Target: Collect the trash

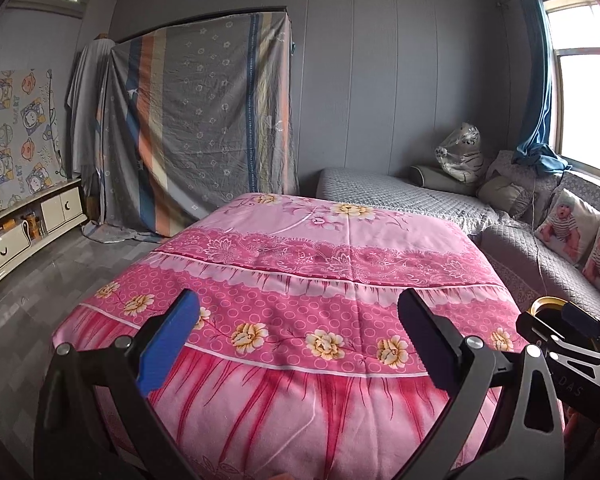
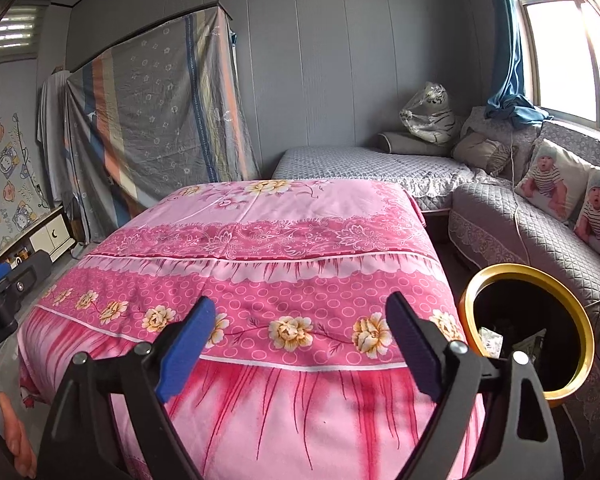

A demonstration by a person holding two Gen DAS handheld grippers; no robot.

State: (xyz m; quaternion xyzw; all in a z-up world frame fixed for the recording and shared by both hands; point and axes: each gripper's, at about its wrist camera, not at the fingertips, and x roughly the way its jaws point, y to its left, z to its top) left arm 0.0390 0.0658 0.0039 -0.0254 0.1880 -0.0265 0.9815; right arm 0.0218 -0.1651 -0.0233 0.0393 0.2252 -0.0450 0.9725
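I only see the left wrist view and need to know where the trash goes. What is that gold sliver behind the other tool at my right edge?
Observer: It's the gold rim of a round bin, black inside, between the pink blanket and the grey sofa.
Operator: Anything in it?
Observer: Yes, a few crumpled scraps lie inside.
Operator: Are the right tongs carrying something?
Observer: No, the right tongs are open, with nothing between them.
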